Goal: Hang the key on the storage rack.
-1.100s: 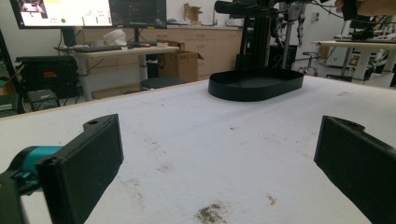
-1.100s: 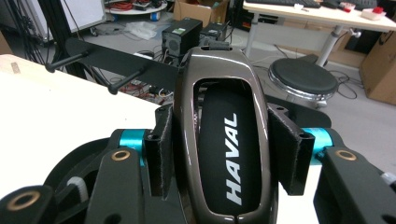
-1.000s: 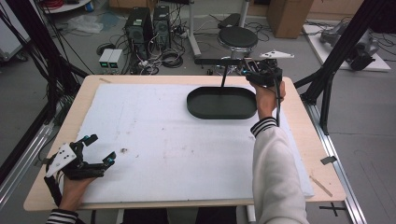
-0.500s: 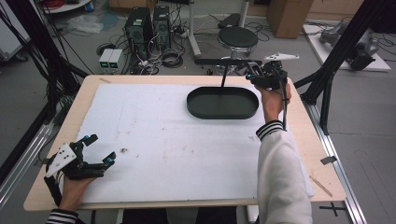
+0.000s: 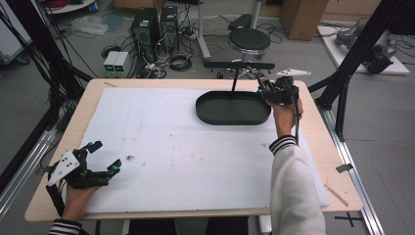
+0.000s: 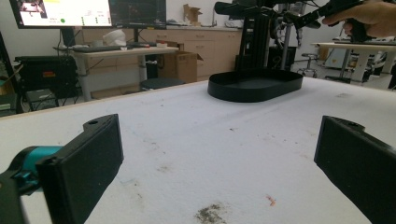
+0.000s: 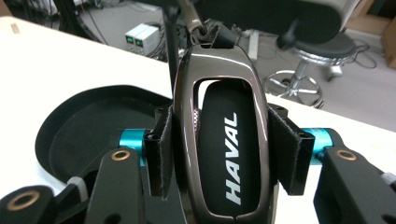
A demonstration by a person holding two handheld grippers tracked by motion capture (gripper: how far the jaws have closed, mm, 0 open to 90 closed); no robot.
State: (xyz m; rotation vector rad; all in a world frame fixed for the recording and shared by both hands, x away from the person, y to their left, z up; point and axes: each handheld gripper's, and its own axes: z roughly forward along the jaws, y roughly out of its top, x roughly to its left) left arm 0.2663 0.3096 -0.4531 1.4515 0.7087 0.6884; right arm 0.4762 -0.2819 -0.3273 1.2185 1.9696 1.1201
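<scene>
Key fob (image 7: 219, 140) in right gripper (image 5: 274, 90) jaws, at tray (image 5: 233, 108) rim.

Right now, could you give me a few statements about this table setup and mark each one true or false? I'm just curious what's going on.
1. The right hand-held gripper is shut on a car key fob marked HAVAL. True.
2. The left hand-held gripper grips the key fob. False: its jaws stand wide apart with nothing between them, near the table's front left corner.
3. The black oval tray has nothing lying in it. True.
4. The key fob already lies in the tray. False: it is held by the tray's far right rim.
5. The tray sits on the white table cover. True.
</scene>
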